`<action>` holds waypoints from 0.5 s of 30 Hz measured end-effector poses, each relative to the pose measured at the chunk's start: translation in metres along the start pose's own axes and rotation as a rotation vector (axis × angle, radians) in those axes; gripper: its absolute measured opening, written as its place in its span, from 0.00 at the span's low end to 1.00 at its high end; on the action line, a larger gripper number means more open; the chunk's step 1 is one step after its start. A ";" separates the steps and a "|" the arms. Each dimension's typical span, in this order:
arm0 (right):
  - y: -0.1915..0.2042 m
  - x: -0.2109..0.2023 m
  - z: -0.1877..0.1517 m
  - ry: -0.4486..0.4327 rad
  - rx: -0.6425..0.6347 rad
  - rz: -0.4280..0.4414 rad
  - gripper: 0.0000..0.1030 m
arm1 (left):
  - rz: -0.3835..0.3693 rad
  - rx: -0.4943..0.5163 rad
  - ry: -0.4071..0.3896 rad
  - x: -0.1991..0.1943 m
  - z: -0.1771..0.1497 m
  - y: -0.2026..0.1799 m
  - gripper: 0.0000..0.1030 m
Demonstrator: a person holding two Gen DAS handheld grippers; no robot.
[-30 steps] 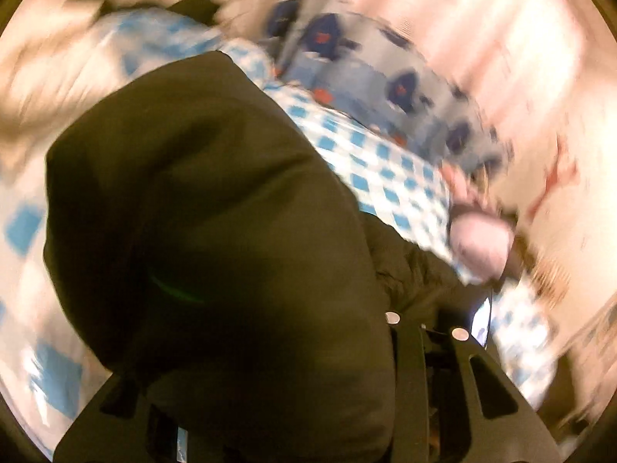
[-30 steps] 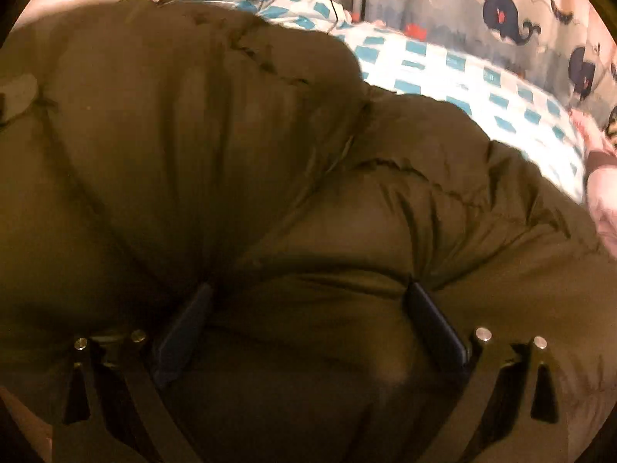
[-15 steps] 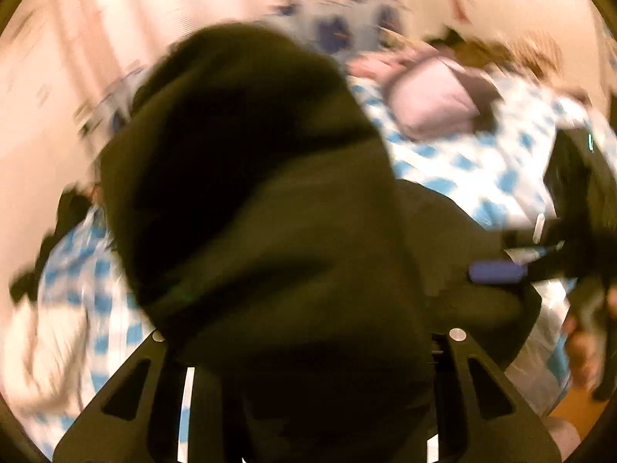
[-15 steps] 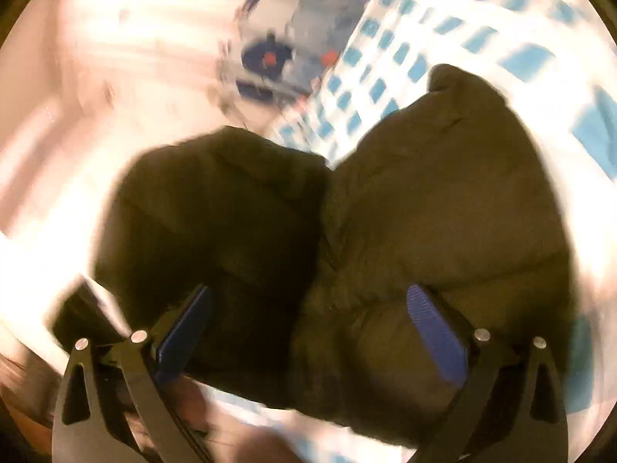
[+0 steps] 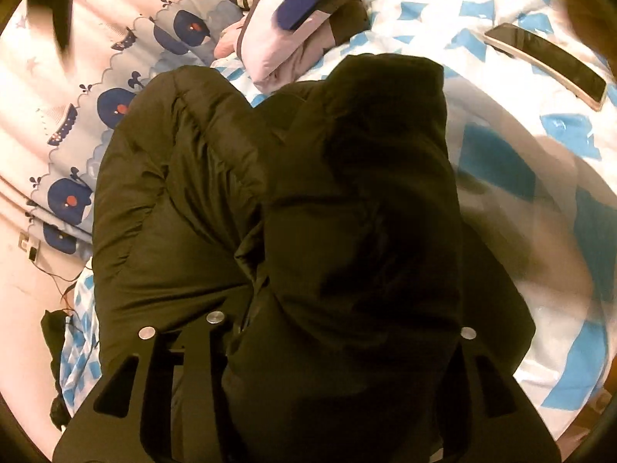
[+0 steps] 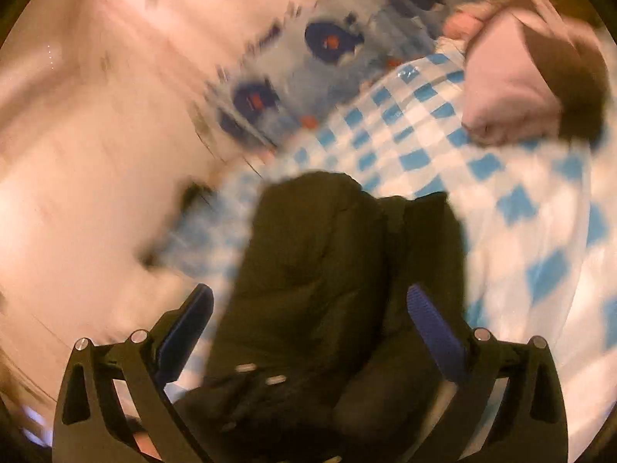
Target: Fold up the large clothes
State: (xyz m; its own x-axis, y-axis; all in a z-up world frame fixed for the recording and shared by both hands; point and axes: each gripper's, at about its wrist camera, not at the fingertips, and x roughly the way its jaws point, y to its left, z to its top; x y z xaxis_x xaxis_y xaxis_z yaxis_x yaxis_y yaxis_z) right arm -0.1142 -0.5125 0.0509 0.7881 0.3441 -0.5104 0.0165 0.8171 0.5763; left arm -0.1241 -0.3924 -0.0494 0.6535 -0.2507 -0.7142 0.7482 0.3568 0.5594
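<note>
Apparently the left gripper (image 5: 308,332), opening, holds the dark jacket (image 5: 347,193) between its jaws.

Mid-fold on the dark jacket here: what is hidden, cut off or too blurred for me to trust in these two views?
- Left wrist view: the left gripper, jaws opening, has its pads buried under the dark jacket; contact is unreadable.
- Left wrist view: a blue pad is cut by the top edge.
- Right wrist view: motion blur smears the whale-print fabric.
- Right wrist view: the right gripper is open; the jacket hides the bedsheet beneath.
</note>
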 end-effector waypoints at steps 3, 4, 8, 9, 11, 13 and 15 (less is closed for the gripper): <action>0.006 0.061 0.001 0.159 -0.111 -0.273 0.94 | -0.019 0.008 0.003 -0.015 -0.004 0.002 0.42; -0.002 0.070 -0.008 0.186 -0.095 -0.299 0.94 | -0.051 -0.006 -0.003 -0.027 -0.007 0.007 0.42; -0.024 0.078 -0.032 0.220 -0.005 -0.269 0.94 | -0.273 -0.180 -0.054 -0.085 -0.041 0.051 0.44; -0.028 0.077 -0.033 0.222 0.006 -0.265 0.94 | -0.353 -0.269 -0.085 -0.102 -0.055 0.074 0.44; -0.034 0.076 -0.033 0.238 0.029 -0.258 0.94 | -0.393 -0.458 -0.133 -0.120 -0.084 0.125 0.47; -0.039 0.076 -0.029 0.261 0.062 -0.242 0.94 | -0.352 -0.659 -0.146 -0.115 -0.112 0.175 0.60; -0.048 0.082 -0.022 0.291 0.134 -0.181 0.94 | -0.366 -0.884 -0.105 -0.081 -0.145 0.219 0.62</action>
State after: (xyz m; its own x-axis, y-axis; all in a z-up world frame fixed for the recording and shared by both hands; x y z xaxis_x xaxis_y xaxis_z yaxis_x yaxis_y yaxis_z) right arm -0.0641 -0.5133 -0.0325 0.5571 0.3330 -0.7608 0.2353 0.8153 0.5291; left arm -0.0301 -0.1637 0.0700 0.4360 -0.5451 -0.7161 0.5789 0.7791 -0.2405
